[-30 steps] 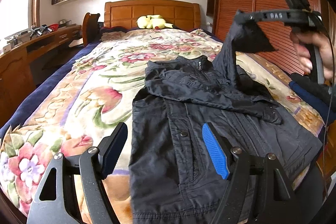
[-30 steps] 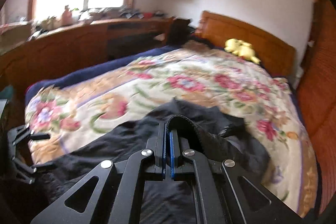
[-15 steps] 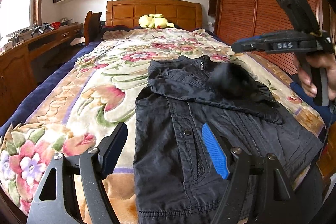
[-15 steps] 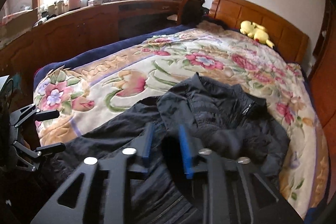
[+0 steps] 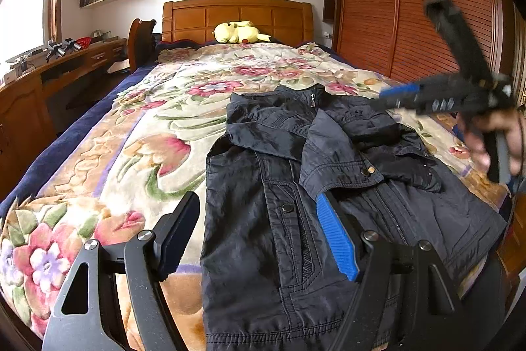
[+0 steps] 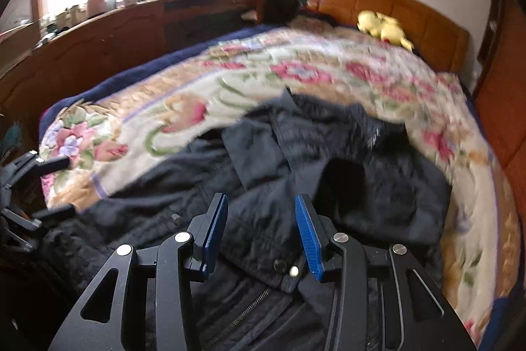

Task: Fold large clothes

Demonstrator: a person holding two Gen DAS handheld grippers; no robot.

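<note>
A dark navy jacket (image 5: 289,203) lies front up on the floral blanket (image 5: 138,160), its right sleeve folded across the chest with the cuff (image 5: 342,173) near the zipper. My left gripper (image 5: 259,239) is open and empty, low over the jacket's hem. My right gripper (image 6: 259,232) is open and empty above the folded sleeve (image 6: 273,153); it also shows in the left wrist view (image 5: 391,96), blurred, at the right over the jacket's shoulder.
A yellow plush toy (image 5: 240,32) lies by the wooden headboard (image 5: 236,15). A wooden desk (image 5: 49,68) runs along the left of the bed. A wooden wardrobe (image 5: 411,5) stands on the right. Bare blanket lies left of and beyond the jacket.
The right gripper opened and let go of the sleeve, which dropped folded across the jacket's chest. The right gripper then pulled back to the right. The left gripper stayed put.
</note>
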